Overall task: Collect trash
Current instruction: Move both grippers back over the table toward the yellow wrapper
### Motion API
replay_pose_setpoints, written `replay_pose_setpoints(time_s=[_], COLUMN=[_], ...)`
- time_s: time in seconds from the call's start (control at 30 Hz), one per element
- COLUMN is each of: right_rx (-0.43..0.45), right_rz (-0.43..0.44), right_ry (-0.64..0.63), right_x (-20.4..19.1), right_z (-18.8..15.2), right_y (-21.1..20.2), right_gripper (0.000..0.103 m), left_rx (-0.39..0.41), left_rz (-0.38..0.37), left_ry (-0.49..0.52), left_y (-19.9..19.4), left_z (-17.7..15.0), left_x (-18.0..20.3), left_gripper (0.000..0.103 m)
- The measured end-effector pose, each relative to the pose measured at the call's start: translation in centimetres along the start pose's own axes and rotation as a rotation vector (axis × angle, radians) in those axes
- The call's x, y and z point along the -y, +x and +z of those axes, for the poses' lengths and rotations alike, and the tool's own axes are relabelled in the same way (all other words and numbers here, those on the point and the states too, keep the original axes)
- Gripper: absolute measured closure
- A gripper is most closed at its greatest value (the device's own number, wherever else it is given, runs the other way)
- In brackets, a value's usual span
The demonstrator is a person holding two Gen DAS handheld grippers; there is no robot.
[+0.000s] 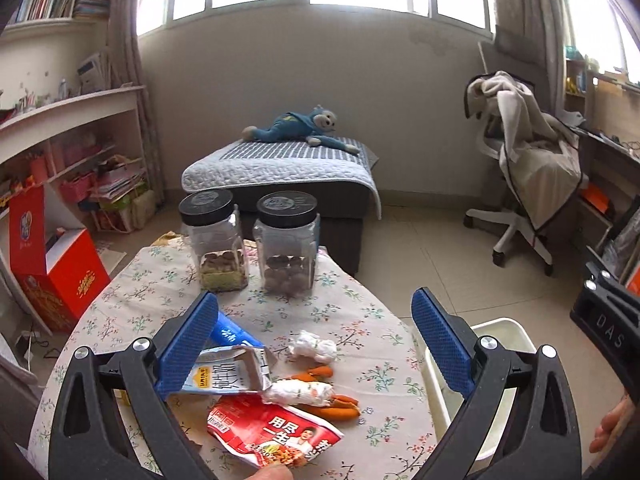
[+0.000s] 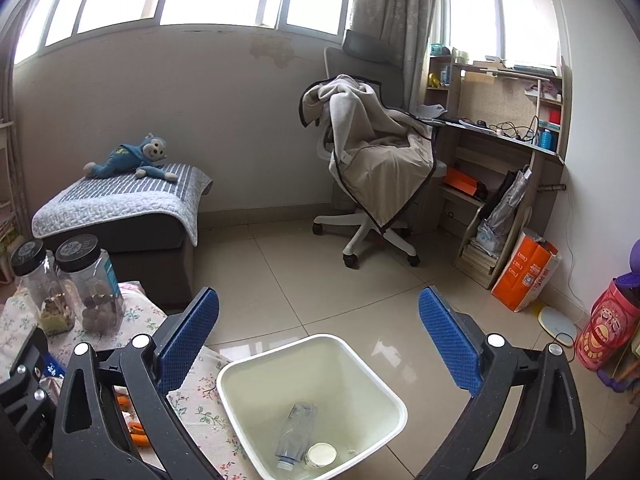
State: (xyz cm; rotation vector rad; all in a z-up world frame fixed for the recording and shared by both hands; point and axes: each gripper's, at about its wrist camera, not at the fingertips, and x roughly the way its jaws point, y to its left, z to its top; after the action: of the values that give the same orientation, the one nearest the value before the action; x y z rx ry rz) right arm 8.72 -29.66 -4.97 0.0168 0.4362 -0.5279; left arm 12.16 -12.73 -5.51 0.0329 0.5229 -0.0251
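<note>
The left gripper (image 1: 314, 344) has its jaws spread wide with nothing between them. Its left jaw hides part of a flattened milk carton (image 1: 228, 372) on the flowery surface (image 1: 360, 320). Below the carton lies a red food packet (image 1: 276, 436), cut off at the bottom by a fingertip. Beside them sit crumpled white tissues (image 1: 314, 348) and orange peels (image 1: 340, 406). Two clear jars (image 1: 248, 240) with black lids hold brown nuts at the back. The white bin (image 2: 312, 404) stands on the floor just beside the surface. Inside it lie a clear plastic bottle (image 2: 296, 436) and a paper cup (image 2: 320, 456). The right gripper (image 2: 318, 344) hangs above the bin, jaws spread wide and empty.
</note>
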Motion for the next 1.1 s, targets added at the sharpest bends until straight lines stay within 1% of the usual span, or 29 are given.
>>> replay_pose_setpoints(time_s=[0.13, 0.33, 0.43, 0.53, 0.6, 0.67, 0.73, 0.77, 0.8, 0.87, 0.93, 1.0, 1.07, 1.1], right_rx=[0.005, -0.023, -0.032, -0.048, -0.065, -0.079, -0.088, -0.096, -0.108, -0.139, -0.168, -0.194, -0.231, -0.254], right_rz=[0.044, 0.138, 0.176, 0.209, 0.233, 0.254, 0.272, 0.281, 0.292, 0.312, 0.324, 0.333, 0.349, 0.361], right_ry=[-0.061, -0.089, -0.096, -0.11, -0.129, -0.149, -0.165, -0.172, -0.179, -0.191, -0.207, -0.23, -0.25, -0.251], right_x=[-3.2, -7.3, -9.1, -10.9, -12.2, -13.4, -14.4, -14.9, -15.3, -16.0, -16.5, -16.8, -17.1, -17.3], right_z=[-0.6, -0.8, -0.8, -1.1, -1.5, -1.9, -2.2, -2.2, -2.3, -2.4, -2.7, -3.2, -3.6, -3.7], right_y=[-1.1, -1.9, -2.2, -2.3, -2.3, -2.4, -2.5, -2.5, -2.4, -2.1, -1.8, -1.4, -0.9, -0.5], right_gripper=[0.007, 0.007, 0.007, 0.007, 0.007, 0.007, 0.007, 0.007, 0.007, 0.007, 0.007, 0.007, 0.007, 0.007], left_rx=[-0.048, -0.086, -0.107, -0.146, -0.198, -0.268, -0.358, -0.417, -0.476, -0.583, -0.669, -0.713, -0.734, -0.748], left_rz=[0.032, 0.08, 0.126, 0.164, 0.196, 0.217, 0.243, 0.249, 0.244, 0.211, 0.175, 0.162, 0.162, 0.15], left_ry=[-0.068, -0.085, -0.092, -0.111, -0.134, -0.182, -0.226, -0.244, -0.268, -0.353, -0.436, -0.479, -0.488, -0.496], left_y=[0.7, 1.1, 1.3, 1.7, 2.5, 3.3, 4.4, 5.2, 6.0, 7.4, 8.5, 9.4, 10.0, 10.2], left_z=[0.0, -0.5, -0.6, -0.9, -1.1, -1.7, -2.7, -3.3, -4.1, -5.9, -7.8, -9.0, -9.7, -10.0], left_x=[-3.2, -6.3, -8.4, -11.1, -12.9, -15.1, -17.0, -17.8, -18.5, -19.9, -20.8, -21.3, -21.3, -21.3], left_gripper=[0.008, 0.008, 0.008, 0.008, 0.008, 0.008, 0.008, 0.008, 0.008, 0.008, 0.008, 0.008, 0.008, 0.009])
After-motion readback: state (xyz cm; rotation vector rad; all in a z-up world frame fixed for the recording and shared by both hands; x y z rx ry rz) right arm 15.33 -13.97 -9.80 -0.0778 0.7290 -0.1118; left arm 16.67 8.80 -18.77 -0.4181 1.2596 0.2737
